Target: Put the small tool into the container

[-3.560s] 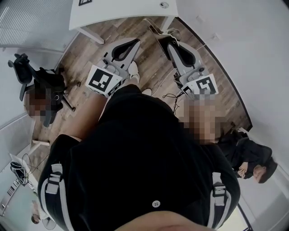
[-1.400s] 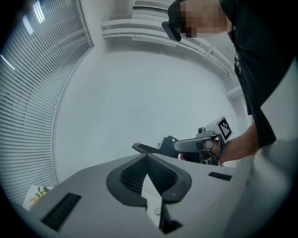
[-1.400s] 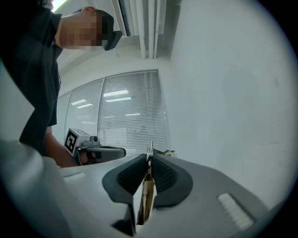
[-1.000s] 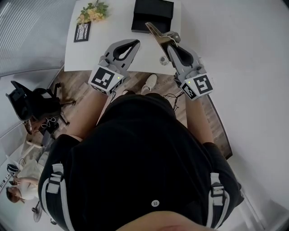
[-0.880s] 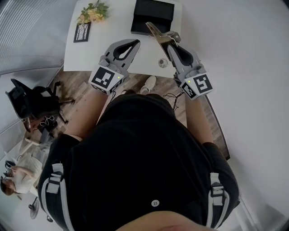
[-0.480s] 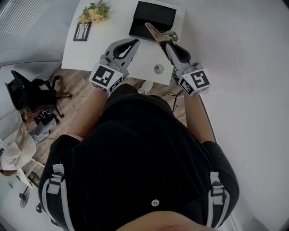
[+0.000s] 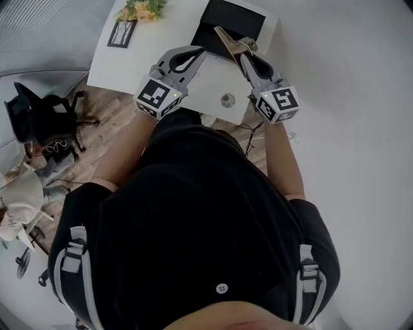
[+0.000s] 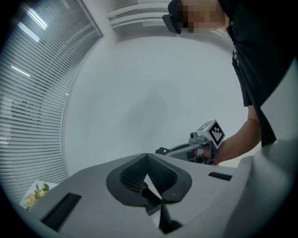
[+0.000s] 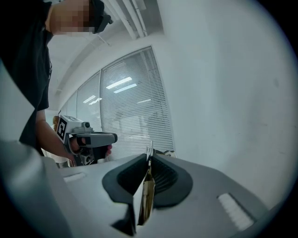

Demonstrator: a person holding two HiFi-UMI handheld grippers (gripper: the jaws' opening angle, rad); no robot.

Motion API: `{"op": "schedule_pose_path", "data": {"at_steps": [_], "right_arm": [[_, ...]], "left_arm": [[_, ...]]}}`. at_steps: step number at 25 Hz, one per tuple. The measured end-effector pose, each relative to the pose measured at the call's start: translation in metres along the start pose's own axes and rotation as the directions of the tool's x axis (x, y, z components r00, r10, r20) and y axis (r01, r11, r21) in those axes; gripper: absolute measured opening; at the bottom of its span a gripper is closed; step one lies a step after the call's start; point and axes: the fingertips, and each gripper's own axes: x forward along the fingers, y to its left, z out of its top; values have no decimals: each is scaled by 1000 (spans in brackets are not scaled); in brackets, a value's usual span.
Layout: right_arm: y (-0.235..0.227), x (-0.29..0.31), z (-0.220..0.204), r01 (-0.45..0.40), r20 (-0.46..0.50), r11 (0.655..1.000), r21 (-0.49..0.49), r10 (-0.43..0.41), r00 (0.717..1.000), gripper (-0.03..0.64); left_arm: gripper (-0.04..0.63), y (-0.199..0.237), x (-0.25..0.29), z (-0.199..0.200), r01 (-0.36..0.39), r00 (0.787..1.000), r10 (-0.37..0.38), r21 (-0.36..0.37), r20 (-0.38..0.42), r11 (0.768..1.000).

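Note:
A black open container (image 7: 235,18) stands at the far side of a white table (image 7: 129,67). My right gripper (image 7: 243,54) is shut on the small tool (image 7: 227,40), a thin tan and metal piece that sticks out past the jaws toward the container's near edge. In the right gripper view the tool (image 9: 146,197) stands edge-on between the pads of the right gripper (image 9: 148,174). My left gripper (image 7: 200,51) hovers over the table just left of it, jaws together with nothing in them; the left gripper (image 8: 149,179) points at a bare wall.
A small round metal object (image 7: 227,100) lies on the table near its front edge. Flowers (image 7: 142,9) and a framed picture (image 7: 121,33) sit at the table's left end. A black office chair (image 7: 35,119) and a seated person (image 7: 18,200) are on the wooden floor at the left.
The person has stepped up to the table; the table and black container have come closer under both grippers. The right gripper keeps hold of the tool, now near the container.

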Motion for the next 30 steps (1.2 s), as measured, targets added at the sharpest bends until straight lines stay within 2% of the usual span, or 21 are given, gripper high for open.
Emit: {"op": "schedule_pose_path", "data": {"at_steps": [9,19,30], "right_arm": [[-28,50,-47,-4,-129,1000,21,6,992,41],[-52,104,-108,16,-270,999,27,-9,963,41],[-64,142,-154,30,-374,997,-64,-52,926,43]], "left_arm": [[8,41,30,-25,15,1000,-15,-22,-16,1000],[8,67,44,-72,30,997,-36,-79,-68,996],[8,86,61,-90,37,997,-45,-123,-65,992]]}}
